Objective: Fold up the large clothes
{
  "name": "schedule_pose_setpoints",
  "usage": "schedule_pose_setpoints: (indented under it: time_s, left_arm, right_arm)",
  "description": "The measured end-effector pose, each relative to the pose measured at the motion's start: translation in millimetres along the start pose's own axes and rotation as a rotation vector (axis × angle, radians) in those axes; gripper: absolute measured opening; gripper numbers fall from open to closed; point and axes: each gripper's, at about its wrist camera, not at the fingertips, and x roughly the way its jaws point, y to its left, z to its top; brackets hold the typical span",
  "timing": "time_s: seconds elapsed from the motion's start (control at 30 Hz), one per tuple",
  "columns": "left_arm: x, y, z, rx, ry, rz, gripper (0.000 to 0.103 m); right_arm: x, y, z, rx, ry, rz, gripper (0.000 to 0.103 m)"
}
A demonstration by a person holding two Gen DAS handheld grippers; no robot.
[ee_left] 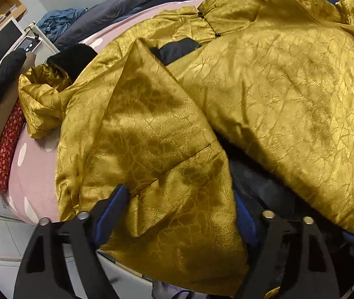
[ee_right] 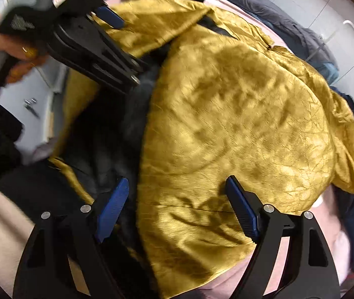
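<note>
Two grippers worked one gold jacket on the pink bedspread.
Left gripper straddled the near hem flap, fingers spread; right gripper hovered released over the right panel, near bed edge just beside.

Bedroom, pink dotted bedsheet, monitor, wooden shelf

Each wrist camera looked forward along its own fingers, close above the gold coat. Both views shared it; the right view also showed the left gripper at far left.
</note>
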Motion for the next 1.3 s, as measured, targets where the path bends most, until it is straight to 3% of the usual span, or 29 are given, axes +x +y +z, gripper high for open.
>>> schedule_pose_setpoints:
  time_s: [0.03,0.17,0.23,0.47,0.57,0.63,0.77,0.83,0.93,0.97,1.07,1.1,1.13,1.17,1.2,1.23,1.3]
  left_arm:
    - [2.0,1.1,-0.2,0.005,0.007,-0.005,0.062]
    - [-0.5,9.3,0.4,0.058,0.034,-0.053,0.038]
    - [-7.7,19.5,-1.7,0.105,0.044,-0.092,0.024]
    - [-54.9,66.2,-35.4,0.230,-0.073,-0.397,0.021]
    - [-60.5,83.2,-59.1,0.229,-0.049,-0.526,0.019]
    - [-60.3,88.6,-78.8,0.261,-0.024,-0.561,0.019]
    - [-37.5,93.3,-126.1,0.290,0.126,-0.579,0.016]
    - [-19.3,94.6,-146.1,0.292,0.220,-0.602,0.016]
    - [9.7,89.6,-176.1,0.336,0.363,-0.567,0.016]
    - [11.4,90.9,-178.6,0.335,0.364,-0.557,0.016]
    - [2.5,111.1,-163.7,0.226,0.292,-0.629,0.017]
    - [-2.7,118.7,-156.3,0.199,0.254,-0.625,0.022]
    - [-10.1,128.9,-145.7,0.160,0.208,-0.618,0.035]
    - [-15.5,135.4,-137.7,0.133,0.179,-0.608,0.043]
    - [-23.7,140.6,-125.1,0.109,0.142,-0.583,0.054]
    - [-30.6,140.0,-115.8,0.107,0.115,-0.577,0.055]
    - [-42.2,131.2,-97.0,0.118,0.047,-0.581,0.058]
  right_arm:
    - [4.7,2.1,-2.1,-0.014,0.007,-0.019,0.077]
    - [7.0,-3.9,-16.4,-0.060,0.027,-0.067,0.019]
    - [-3.7,-14.4,-22.5,-0.007,0.010,-0.026,0.015]
    - [-49.1,-87.7,-56.6,0.257,-0.028,0.188,0.006]
    - [-56.3,-107.7,-82.8,0.287,-0.016,0.310,0.005]
    - [-52.1,-114.7,-100.1,0.291,0.030,0.341,0.005]
    - [-46.7,-113.6,-136.6,0.269,0.131,0.348,0.003]
    - [-36.3,-114.4,-155.6,0.268,0.211,0.328,0.003]
    - [-25.1,-122.2,-175.8,0.286,0.288,0.268,0.003]
    - [-25.2,-127.7,-179.6,0.325,0.290,0.284,0.003]
    - [-42.9,-150.6,-171.0,0.474,0.172,0.350,0.005]
    - [-50.1,-158.8,-164.2,0.522,0.120,0.396,0.015]
    - [-55.1,-164.1,-159.0,0.552,0.084,0.412,0.026]
    - [-62.1,-169.0,-152.2,0.580,0.038,0.404,0.056]
    - [-70.0,-170.8,-143.4,0.591,-0.011,0.370,0.069]
    - [-81.2,-168.2,-133.8,0.571,-0.080,0.325,0.069]
    - [-92.6,-153.5,-115.3,0.466,-0.150,0.329,0.069]
